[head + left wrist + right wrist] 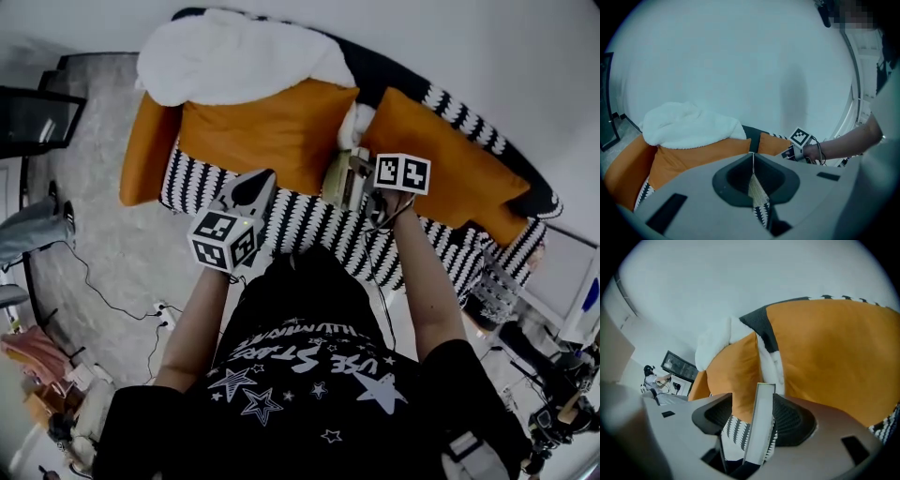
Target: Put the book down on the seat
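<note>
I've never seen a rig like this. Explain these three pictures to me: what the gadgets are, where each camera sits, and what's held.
No robot here: a person holds a gripper in each hand. The head view looks down from a camera on the person's head; the other two cameras ride on the grippers, looking along their fingers. Ahead is a sofa: patterned seat, orange cushions, a white blanket on top. The left gripper has its fingers together, holding nothing. The right gripper has its fingers apart with the book edge-on between them; a gap shows on one side, so it is not clamped.
</note>
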The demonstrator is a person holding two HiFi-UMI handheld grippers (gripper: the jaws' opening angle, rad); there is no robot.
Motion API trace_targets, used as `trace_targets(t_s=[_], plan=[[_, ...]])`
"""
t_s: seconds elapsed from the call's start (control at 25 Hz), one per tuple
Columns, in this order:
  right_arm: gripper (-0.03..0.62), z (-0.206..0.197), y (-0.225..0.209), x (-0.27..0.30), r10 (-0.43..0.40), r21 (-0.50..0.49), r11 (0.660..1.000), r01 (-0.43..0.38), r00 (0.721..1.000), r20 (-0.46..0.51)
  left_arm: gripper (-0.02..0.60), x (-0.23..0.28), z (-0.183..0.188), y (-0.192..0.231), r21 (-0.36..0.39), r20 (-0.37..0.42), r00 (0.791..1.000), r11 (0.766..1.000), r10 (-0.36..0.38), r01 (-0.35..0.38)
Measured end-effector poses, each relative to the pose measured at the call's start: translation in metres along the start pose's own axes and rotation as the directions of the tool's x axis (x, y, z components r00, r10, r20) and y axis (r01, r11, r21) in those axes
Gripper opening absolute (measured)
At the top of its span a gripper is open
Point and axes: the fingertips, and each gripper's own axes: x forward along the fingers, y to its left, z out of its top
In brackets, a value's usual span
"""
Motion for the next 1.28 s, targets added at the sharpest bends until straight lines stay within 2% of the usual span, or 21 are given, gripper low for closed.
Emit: trace_targets(t_s=[0.2,0.4,0.68,0.84,0.96,1.28], plan=[[0.259,-0.002,-0.003,-0.026,-0.080,-0.032,0.996,0.083,0.995,0.066,0.015,-0.018,0.006,-0.001,0.022,0.028,1.000,1.000,-0.015,0.014],[0.259,-0.028,0.003,-0.066,-0.126,-0.055,0.990,0.133,0.984,0.127,0.015,-0.050,0.001,-0.012,0.046,0.047,0.998,0.998,-0.043,0.041],[0.259,-0.075,0.025,-0.115,-0.120,0.012,0.993,0.121,0.962,0.244,0.015,-0.101,-0.016,-0.025,0.098,0.057,0.994,0.991,-0.095,0.089],[0.251,-0.108,0.044,-0.138,-0.091,0.055,0.995,0.078,0.945,0.313,0.014,-0.124,-0.029,-0.032,0.121,0.054,0.990,0.986,-0.127,0.119],[0.225,-0.137,0.055,-0.152,-0.083,0.081,0.995,0.057,0.930,0.358,0.015,-0.139,-0.039,-0.039,0.134,0.055,0.987,0.980,-0.154,0.146],[0.135,-0.197,0.071,-0.189,-0.114,0.094,0.992,0.082,0.898,0.425,0.015,-0.158,-0.050,-0.068,0.184,0.055,0.968,0.956,-0.243,0.229]])
